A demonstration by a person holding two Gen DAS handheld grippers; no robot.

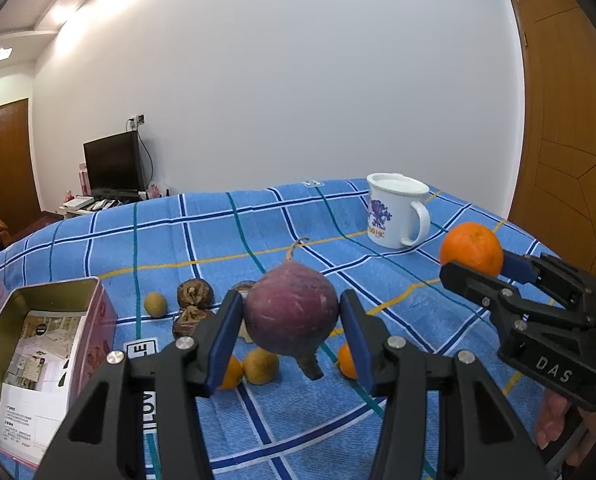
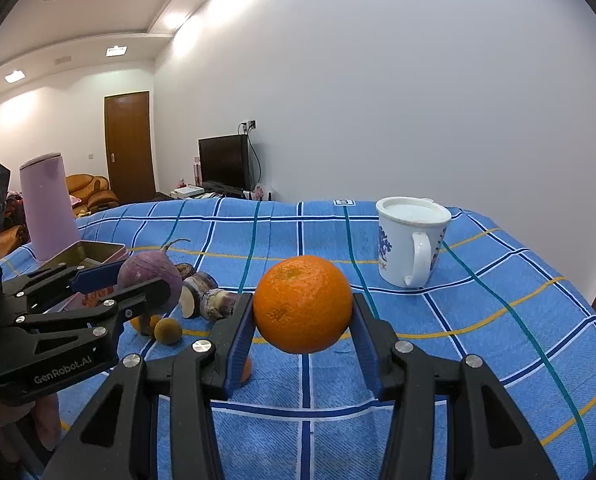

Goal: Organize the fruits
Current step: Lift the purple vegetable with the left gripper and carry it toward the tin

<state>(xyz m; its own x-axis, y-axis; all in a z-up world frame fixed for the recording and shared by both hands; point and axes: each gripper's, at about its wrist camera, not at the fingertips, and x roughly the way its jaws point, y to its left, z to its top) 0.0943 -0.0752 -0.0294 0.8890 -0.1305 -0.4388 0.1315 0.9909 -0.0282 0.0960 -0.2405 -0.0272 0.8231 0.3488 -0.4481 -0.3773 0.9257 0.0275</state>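
My left gripper (image 1: 291,316) is shut on a purple radish (image 1: 291,310) with a thin root tail, held above the blue checked cloth (image 1: 257,240). My right gripper (image 2: 304,316) is shut on a large orange (image 2: 304,304), also held above the cloth. The right gripper with its orange (image 1: 472,248) shows at the right in the left wrist view. The left gripper with the radish (image 2: 149,276) shows at the left in the right wrist view. Small oranges (image 1: 348,360), yellow-brown fruits (image 1: 261,366) and brown water chestnuts (image 1: 195,294) lie on the cloth below.
An open pink tin box (image 1: 49,344) with a booklet inside stands at the left. A white mug (image 1: 396,210) stands at the back right. A tall pink cylinder (image 2: 49,208) stands behind the tin. The white wall is behind the table.
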